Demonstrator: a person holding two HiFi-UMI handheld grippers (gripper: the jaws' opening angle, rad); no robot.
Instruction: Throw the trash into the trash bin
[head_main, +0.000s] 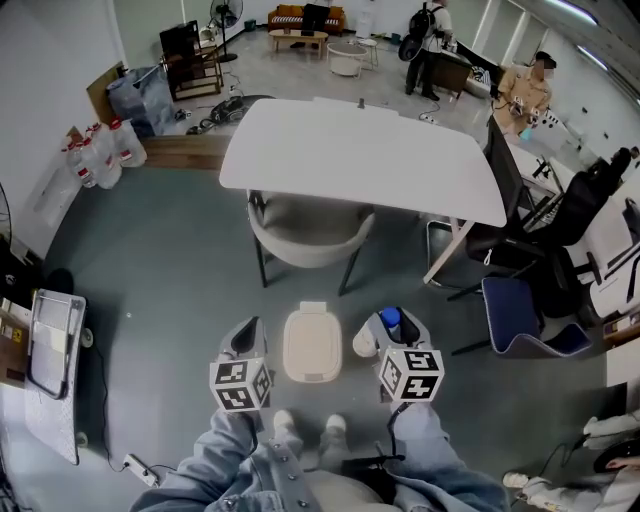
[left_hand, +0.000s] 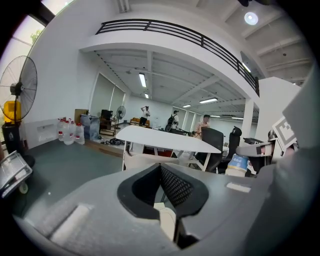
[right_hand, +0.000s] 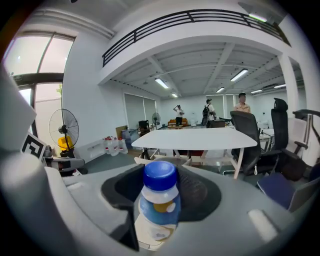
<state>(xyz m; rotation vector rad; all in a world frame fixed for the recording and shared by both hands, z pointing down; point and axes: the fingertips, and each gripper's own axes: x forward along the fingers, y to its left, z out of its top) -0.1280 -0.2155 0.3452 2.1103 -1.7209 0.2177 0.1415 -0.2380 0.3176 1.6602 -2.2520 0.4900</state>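
Observation:
A cream trash bin (head_main: 312, 345) with its lid down stands on the grey floor just ahead of my feet. In the head view my right gripper (head_main: 385, 335) hovers to the right of the bin, shut on a small white bottle with a blue cap (head_main: 388, 320). The right gripper view shows that bottle (right_hand: 159, 200) upright between the jaws of the right gripper (right_hand: 160, 172). My left gripper (head_main: 243, 342) hangs to the left of the bin, its jaws together with nothing in them. In the left gripper view the left gripper (left_hand: 160, 167) shows the cream bin (left_hand: 167, 217) through the slit below its tips.
A white table (head_main: 400, 150) with a beige chair (head_main: 305, 235) tucked under it stands beyond the bin. Black office chairs (head_main: 520, 240) and a blue seat (head_main: 520, 315) crowd the right. Water jugs (head_main: 100, 155) and a folded cart (head_main: 50, 340) sit at the left, and a power strip (head_main: 135, 465) lies by my feet.

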